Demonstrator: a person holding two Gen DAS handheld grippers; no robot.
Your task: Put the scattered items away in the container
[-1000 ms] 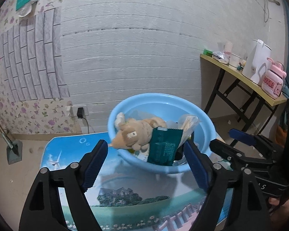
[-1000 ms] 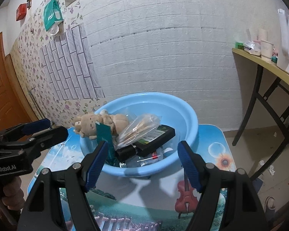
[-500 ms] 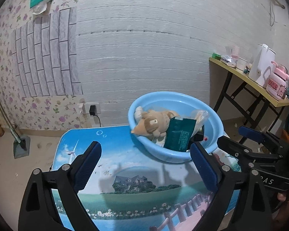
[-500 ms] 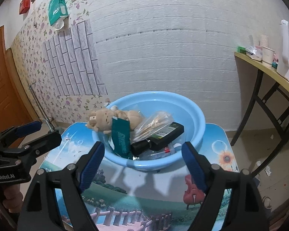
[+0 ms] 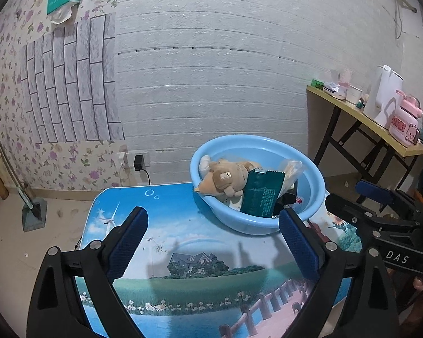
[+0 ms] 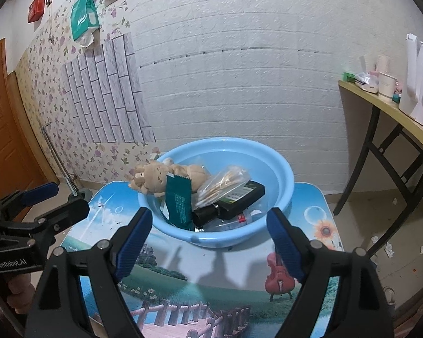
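**Blue basin, filled, on a printed desk**

Setting: a room with white brick-pattern wall panels and floral wallpaper is surrounding a low desk (image 5: 183,267) whose top is showing a landscape print.

Left hand-held gripper (image 5: 211,231): hovering over the desk, its jaws opening wide, nothing lying between them, the blue pads touching nothing.

Right hand-held gripper (image 6: 208,233): likewise hanging above the desk, jaws spread wide, gripping nothing.

Blue basin (image 6: 279,169): sitting on the desk just ahead of the right hand-held gripper, framed between its fingertips; ahead and to the right of the left one, whose right finger is overlapping its rim in the view.

Contents:
- Plush toy (image 6: 158,174), tan, lying over the basin's left rim.
- Green packet (image 6: 179,202), leaning upright against the toy.
- Clear bag (image 6: 222,183) of pale sticks, resting on a black box (image 6: 239,200).
- A black cylinder and a red-and-white item underneath, too hidden to identify.

Beyond, far right of both hand-held grippers: a side table (image 5: 361,118) carrying a white kettle (image 5: 383,95) and cups.
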